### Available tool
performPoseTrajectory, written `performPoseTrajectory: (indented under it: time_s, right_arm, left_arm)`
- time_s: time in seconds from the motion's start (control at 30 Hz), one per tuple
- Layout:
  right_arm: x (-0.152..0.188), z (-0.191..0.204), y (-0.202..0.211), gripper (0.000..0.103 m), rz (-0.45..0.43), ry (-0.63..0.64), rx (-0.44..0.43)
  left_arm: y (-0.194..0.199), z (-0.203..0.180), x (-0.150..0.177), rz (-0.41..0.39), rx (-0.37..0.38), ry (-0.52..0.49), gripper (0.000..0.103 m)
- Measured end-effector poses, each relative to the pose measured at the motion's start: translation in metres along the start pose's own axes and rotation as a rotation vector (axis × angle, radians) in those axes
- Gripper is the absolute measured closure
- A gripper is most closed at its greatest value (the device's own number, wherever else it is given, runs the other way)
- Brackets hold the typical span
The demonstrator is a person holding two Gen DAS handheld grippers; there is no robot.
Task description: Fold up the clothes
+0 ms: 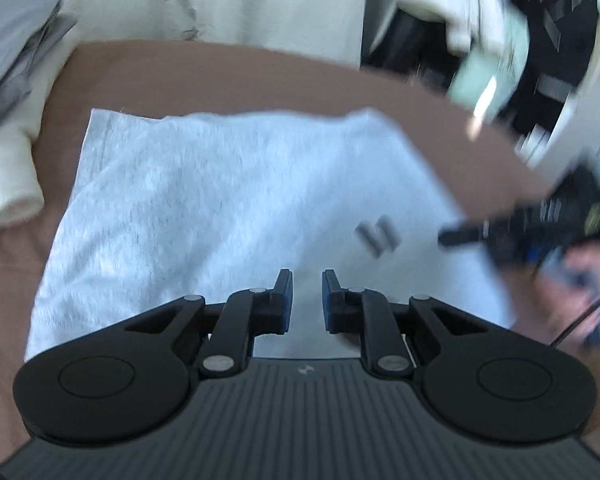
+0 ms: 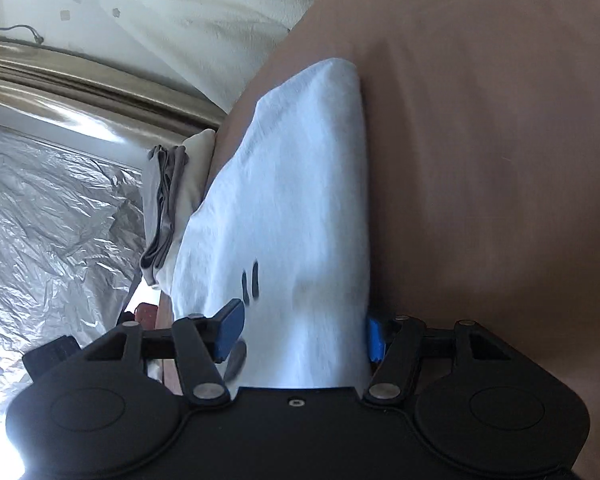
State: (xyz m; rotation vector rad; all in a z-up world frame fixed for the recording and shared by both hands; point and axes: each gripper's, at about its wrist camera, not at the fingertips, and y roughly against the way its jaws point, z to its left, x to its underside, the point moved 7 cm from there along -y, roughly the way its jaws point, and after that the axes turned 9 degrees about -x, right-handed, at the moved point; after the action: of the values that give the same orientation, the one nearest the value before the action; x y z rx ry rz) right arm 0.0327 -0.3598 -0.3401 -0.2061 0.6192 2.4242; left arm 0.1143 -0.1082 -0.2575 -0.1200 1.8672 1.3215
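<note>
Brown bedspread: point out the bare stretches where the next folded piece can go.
Bare brown bedspread stretches beside the white garment, opposite the stack. A narrower strip lies between garment and cream fabric. The side with the grey and cream stack is crowded.

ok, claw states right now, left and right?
Left claw: open a little, empty, above the white garment.
Right claw: open, white garment between its fingers, no grip visible.
</note>
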Motion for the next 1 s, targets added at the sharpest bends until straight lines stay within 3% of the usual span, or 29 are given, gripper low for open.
performPoseTrajectory:
  time_s: [0.03, 0.1, 0.17, 0.27, 0.37, 0.43, 0.53, 0.57, 0.63, 0.73, 0.77, 0.9, 1.0]
  right_arm:
    - [-0.001, 0.002, -0.006, 0.076, 0.027, 0.034, 0.049]
    - [-0.003, 0.016, -0.012, 0.087, 0.039, 0.099, 0.095]
    - [-0.004, 0.033, -0.012, 0.089, 0.029, 0.162, 0.123]
    - [-0.009, 0.069, 0.007, 0.094, -0.064, 0.217, 0.084]
    - [-0.02, 0.1, 0.027, 0.095, -0.127, 0.29, 0.149]
    - [-0.031, 0.11, 0.04, 0.095, -0.167, 0.307, 0.212]
    - [-0.044, 0.11, 0.073, 0.095, -0.198, 0.292, 0.305]
    - [-0.046, 0.107, 0.084, 0.095, -0.205, 0.274, 0.339]
    - [-0.043, 0.096, 0.097, 0.095, -0.211, 0.248, 0.392]
    - [-0.034, 0.077, 0.098, 0.095, -0.2, 0.245, 0.449]
    - [-0.032, 0.076, 0.092, 0.095, -0.188, 0.271, 0.484]
    - [-0.032, 0.087, 0.063, 0.095, -0.126, 0.419, 0.636]
    - [-0.04, 0.117, 0.055, 0.095, -0.132, 0.457, 0.574]
  left_arm:
    - [-0.004, -0.004, 0.003, 0.007, -0.028, -0.05, 0.088]
    - [-0.008, -0.009, 0.007, 0.016, -0.039, -0.076, 0.088]
    - [-0.01, -0.012, 0.008, 0.022, -0.006, -0.042, 0.088]
    - [-0.01, -0.026, 0.001, 0.015, 0.081, 0.068, 0.093]
    - [-0.013, -0.055, -0.019, 0.025, 0.192, 0.154, 0.093]
    - [-0.017, -0.08, -0.034, 0.028, 0.216, 0.127, 0.091]
    - [-0.014, -0.103, -0.049, 0.043, 0.167, 0.027, 0.09]
    - [-0.008, -0.103, -0.051, 0.022, 0.17, 0.018, 0.089]
    - [-0.006, -0.091, -0.047, 0.01, 0.168, 0.01, 0.077]
    - [-0.026, -0.06, -0.026, 0.161, 0.055, 0.032, 0.073]
    - [-0.029, -0.051, -0.022, 0.183, 0.055, 0.058, 0.073]
    - [-0.024, -0.027, -0.017, 0.166, 0.179, 0.165, 0.072]
    - [-0.011, -0.02, -0.016, 0.123, 0.21, 0.165, 0.072]
